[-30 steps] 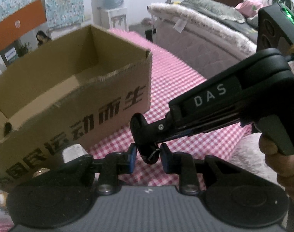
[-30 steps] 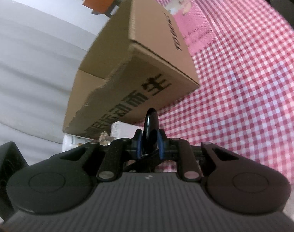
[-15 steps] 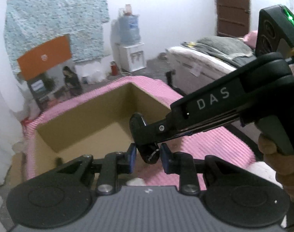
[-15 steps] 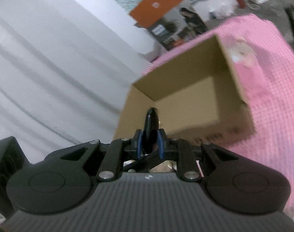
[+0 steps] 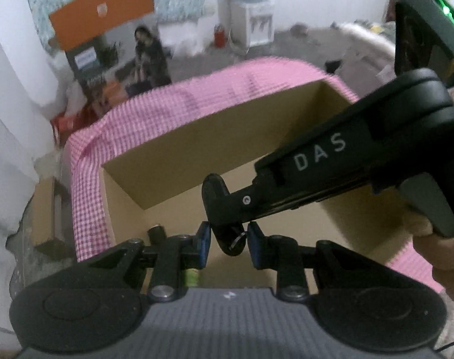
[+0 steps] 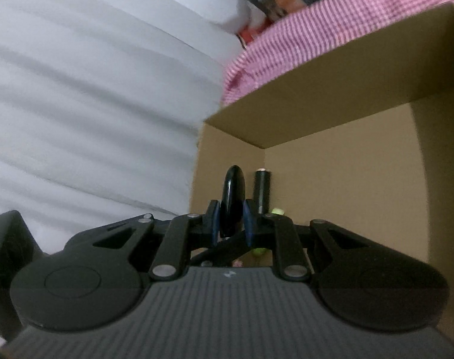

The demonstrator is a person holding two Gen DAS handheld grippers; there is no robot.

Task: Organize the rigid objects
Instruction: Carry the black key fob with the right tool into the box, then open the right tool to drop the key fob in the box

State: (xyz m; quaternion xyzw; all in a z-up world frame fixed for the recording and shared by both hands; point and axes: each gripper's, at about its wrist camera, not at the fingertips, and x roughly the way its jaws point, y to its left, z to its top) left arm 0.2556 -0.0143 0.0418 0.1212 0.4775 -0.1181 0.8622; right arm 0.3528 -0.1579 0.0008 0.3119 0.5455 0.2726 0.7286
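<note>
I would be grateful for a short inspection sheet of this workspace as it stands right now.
Surface: pink checked cloth covers the table.
Job's things: open cardboard box; a small black object is carried over it.
Clutter: dark cylinder and small yellow-green items lie inside the box.
Grippers: right gripper shut on the black object; left gripper brackets the object's lower end, contact unclear.
Cables: nothing seen.
Surroundings: white curtain, orange-topped board, water dispenser, blurred seated person.
</note>
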